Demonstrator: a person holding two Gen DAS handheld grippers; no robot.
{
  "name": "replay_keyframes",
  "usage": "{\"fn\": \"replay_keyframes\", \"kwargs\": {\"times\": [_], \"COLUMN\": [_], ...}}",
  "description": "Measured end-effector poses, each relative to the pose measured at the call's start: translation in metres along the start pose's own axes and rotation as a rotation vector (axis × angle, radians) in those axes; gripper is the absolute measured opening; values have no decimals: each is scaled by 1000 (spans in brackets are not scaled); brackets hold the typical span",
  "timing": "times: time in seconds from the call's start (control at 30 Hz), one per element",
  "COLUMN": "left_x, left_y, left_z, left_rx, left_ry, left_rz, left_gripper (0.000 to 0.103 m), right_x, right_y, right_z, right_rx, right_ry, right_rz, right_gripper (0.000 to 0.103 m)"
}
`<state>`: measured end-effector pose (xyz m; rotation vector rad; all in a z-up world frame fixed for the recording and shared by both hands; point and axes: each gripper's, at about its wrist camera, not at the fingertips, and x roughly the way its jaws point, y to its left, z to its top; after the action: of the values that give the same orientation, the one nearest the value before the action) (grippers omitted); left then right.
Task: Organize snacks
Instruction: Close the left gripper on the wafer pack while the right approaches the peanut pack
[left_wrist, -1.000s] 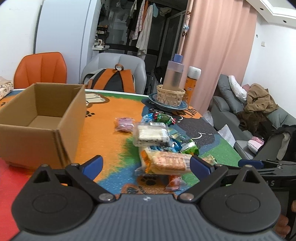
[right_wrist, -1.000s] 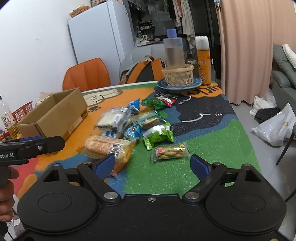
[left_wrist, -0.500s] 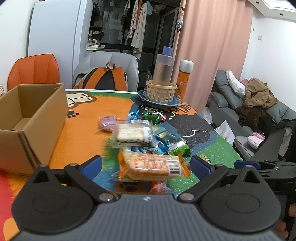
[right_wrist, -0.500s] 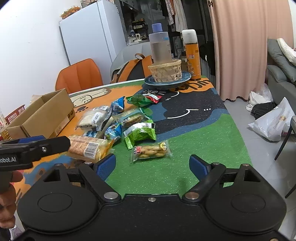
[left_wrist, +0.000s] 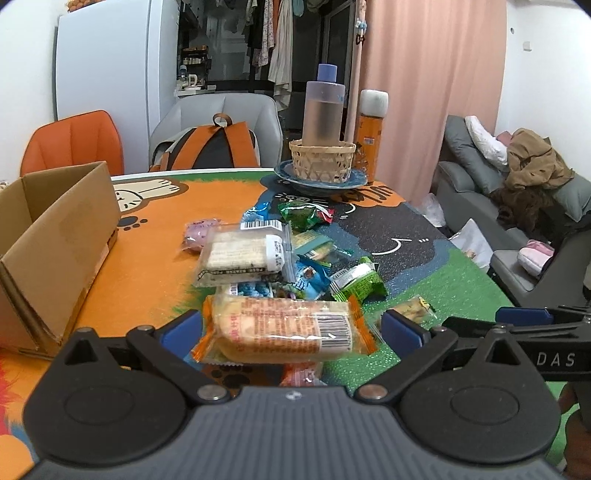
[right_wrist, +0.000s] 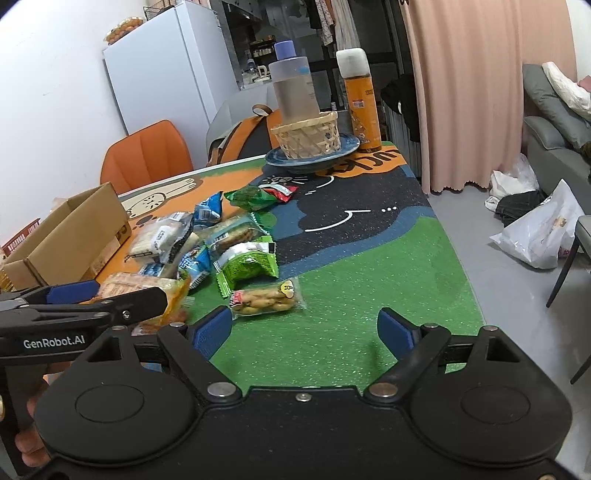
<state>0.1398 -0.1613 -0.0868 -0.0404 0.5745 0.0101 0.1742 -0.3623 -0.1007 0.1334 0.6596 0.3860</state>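
Note:
A pile of wrapped snacks lies mid-table. My left gripper (left_wrist: 291, 328) is open, its blue pads on either side of an orange-wrapped bread pack (left_wrist: 284, 330), not closed on it. Behind the pack lie a clear-wrapped white cake (left_wrist: 240, 254), a pink snack (left_wrist: 199, 230) and green packets (left_wrist: 360, 284). My right gripper (right_wrist: 304, 330) is open and empty over the green mat, just short of a clear peanut packet (right_wrist: 267, 297). The open cardboard box (left_wrist: 55, 236) stands at the left; it also shows in the right wrist view (right_wrist: 70, 236).
A blue plate (left_wrist: 317, 182) with a wicker basket (left_wrist: 321, 160) and a bottle stands at the table's far side, beside an orange can (left_wrist: 371, 136). Chairs and a backpack stand behind the table. The table's right edge (right_wrist: 454, 243) drops to the floor.
My left gripper has moved right and forward, away from the box, so that the orange bread pack now lies between its pads. My right gripper has advanced toward the peanut packet.

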Motion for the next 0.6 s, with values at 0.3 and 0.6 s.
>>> {"fn": "replay_keyframes", "kwargs": {"times": [0.3,0.6], "left_x": [15,18], "left_y": [-12,-17], "left_z": [-1,-6], "left_rx": [27,84], "left_ry": [3,-45], "left_rz": [51,78], "left_gripper": [102,100], "right_x": [6,12], "right_y": [-8,-5], "right_z": [2,2], "right_rx": [7,1], "right_ry": [3,15], "right_rz": [1,5], "right_gripper": [83,83]}}
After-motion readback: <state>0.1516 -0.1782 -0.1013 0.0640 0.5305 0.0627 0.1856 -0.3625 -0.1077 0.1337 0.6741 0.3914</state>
